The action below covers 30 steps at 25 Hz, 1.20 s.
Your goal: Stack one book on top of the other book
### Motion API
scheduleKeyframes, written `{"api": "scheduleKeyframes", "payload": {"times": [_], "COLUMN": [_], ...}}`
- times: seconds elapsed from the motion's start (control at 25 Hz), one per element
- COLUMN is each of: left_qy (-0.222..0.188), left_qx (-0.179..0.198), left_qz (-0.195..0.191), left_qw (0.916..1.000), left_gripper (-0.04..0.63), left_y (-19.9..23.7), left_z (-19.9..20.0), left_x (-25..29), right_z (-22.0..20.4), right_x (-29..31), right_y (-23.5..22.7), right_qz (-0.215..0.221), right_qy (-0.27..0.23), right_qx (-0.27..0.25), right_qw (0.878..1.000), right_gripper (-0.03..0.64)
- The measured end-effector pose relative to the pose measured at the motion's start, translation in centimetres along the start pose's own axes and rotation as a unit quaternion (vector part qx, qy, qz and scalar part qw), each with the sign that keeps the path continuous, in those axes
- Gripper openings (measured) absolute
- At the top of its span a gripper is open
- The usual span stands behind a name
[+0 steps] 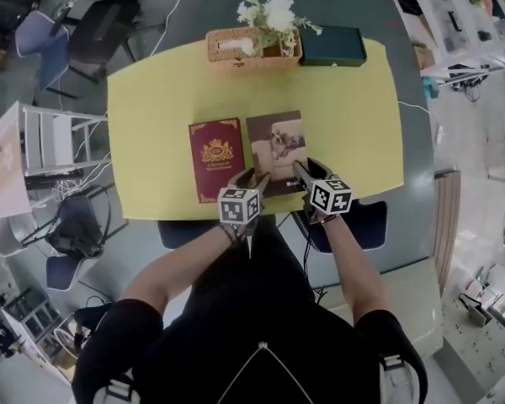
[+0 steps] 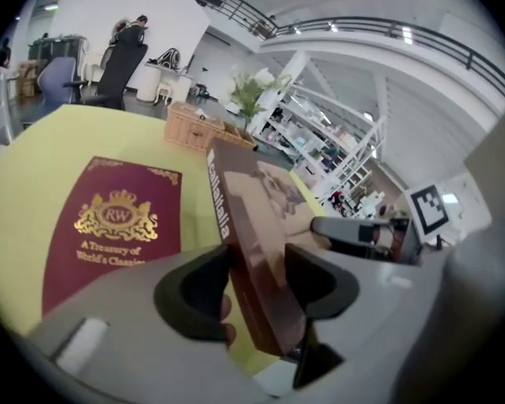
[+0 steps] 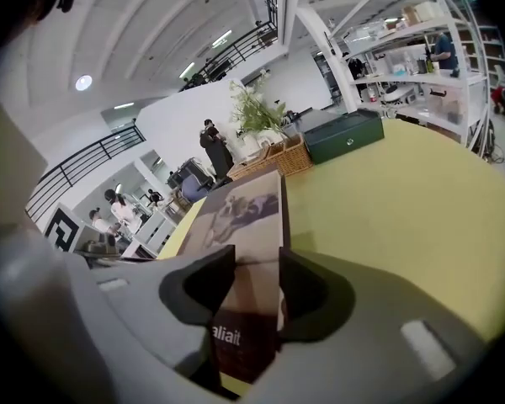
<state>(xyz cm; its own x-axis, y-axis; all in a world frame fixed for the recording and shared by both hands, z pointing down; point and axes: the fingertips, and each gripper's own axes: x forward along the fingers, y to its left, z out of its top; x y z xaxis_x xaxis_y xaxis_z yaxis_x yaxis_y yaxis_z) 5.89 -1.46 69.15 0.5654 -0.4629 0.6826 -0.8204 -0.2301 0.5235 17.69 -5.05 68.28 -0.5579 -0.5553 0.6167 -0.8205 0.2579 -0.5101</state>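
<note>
Left gripper (image 1: 254,179) and right gripper (image 1: 300,169) both clamp the near edge of a brown photo-cover hardback book (image 1: 275,146). The book tilts above the yellow table (image 1: 345,124), at 3 o'clock of a flat maroon gold-crested book (image 1: 216,154).

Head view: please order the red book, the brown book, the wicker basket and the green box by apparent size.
1. red book and brown book: about alike, so not ranked
2. wicker basket
3. green box

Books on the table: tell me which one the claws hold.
The brown dog-photo book, gripped by left claw and right claw; the red crested book lies untouched.
</note>
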Motion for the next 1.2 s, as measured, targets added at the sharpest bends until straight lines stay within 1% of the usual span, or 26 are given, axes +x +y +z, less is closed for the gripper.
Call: {"api": "scheduleKeyframes", "payload": {"times": [0.16,0.36,0.56,0.76,0.88,1.04,1.2], "left_qy": [-0.011,-0.018,-0.018,-0.003,0.010,0.030,0.038], "left_qx": [0.017,0.031,0.023,0.015,0.010,0.005,0.006], "left_qz": [0.006,0.015,0.017,0.020,0.021,0.024,0.030], "left_qw": [0.9998,0.9992,0.9994,0.9997,0.9997,0.9993,0.9988], "left_gripper": [0.225,0.227,0.229,0.229,0.230,0.230,0.230], "left_y": [1.7,4.3,7.5,11.4,13.3,15.3,16.4], "left_z": [1.3,2.1,1.6,0.1,-0.8,-1.9,-1.5], "left_x": [-3.1,-6.6,-9.5,-10.9,-11.3,-11.2,-11.2], "right_z": [0.4,0.3,-0.6,-2.3,-3.5,-5.3,-6.4], "right_x": [0.7,2.0,3.7,6.2,7.6,9.1,10.2], "right_y": [3.5,7.7,11.6,14.5,15.5,15.8,15.6], "right_qz": [0.005,0.016,0.018,0.020,0.022,0.021,0.017], "right_qy": [-0.011,-0.012,0.004,0.021,0.032,0.049,0.058], "right_qx": [0.008,0.010,-0.003,-0.009,-0.008,0.007,0.028], "right_qw": [1.000,1.000,1.000,1.000,0.999,0.999,0.998], "right_gripper": [0.164,0.163,0.156,0.143,0.141,0.140,0.140]}}
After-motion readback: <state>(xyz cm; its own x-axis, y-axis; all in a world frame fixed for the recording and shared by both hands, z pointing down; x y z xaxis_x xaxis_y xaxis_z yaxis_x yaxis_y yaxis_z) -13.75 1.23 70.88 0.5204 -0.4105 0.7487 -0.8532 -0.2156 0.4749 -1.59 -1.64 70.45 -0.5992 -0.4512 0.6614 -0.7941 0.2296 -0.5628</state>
